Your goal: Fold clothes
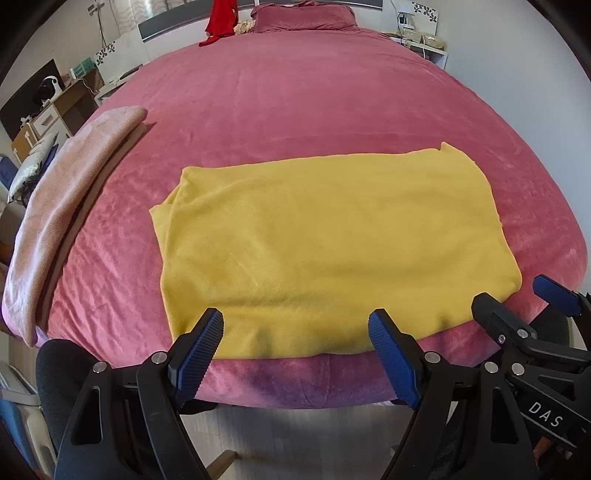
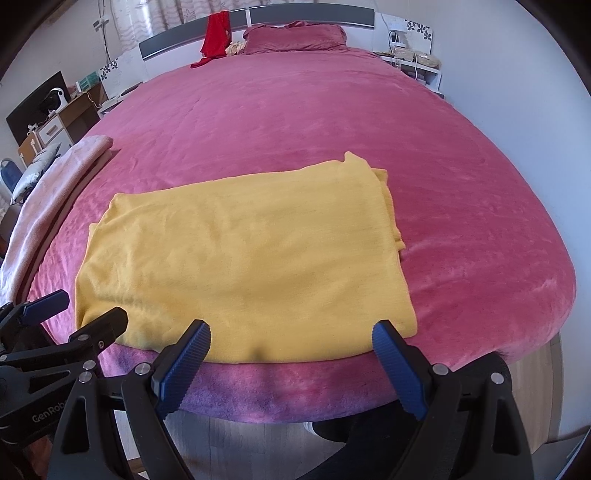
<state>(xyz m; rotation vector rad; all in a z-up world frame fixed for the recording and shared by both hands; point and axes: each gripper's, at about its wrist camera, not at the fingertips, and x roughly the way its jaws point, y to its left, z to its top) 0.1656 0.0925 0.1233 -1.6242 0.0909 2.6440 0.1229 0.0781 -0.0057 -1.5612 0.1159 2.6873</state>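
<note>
A yellow garment (image 1: 325,243) (image 2: 251,266) lies folded into a flat rectangle near the front edge of the pink bed (image 1: 295,110) (image 2: 295,118). My left gripper (image 1: 297,325) hovers just above and before its near edge, jaws open with nothing between them. My right gripper (image 2: 291,334) hangs open in the same way over the garment's near edge, a little to the right. In the left wrist view the right gripper (image 1: 517,299) shows at the right edge. The left gripper (image 2: 88,306) appears at the left in the right wrist view.
A folded pale pink cloth (image 1: 70,206) (image 2: 55,177) lies along the bed's left edge. A red garment (image 1: 221,20) (image 2: 216,33) hangs at the headboard beside a pillow (image 1: 303,16). A desk (image 1: 62,107) and a white nightstand (image 2: 417,66) flank the bed. Wooden floor (image 1: 295,435) lies below.
</note>
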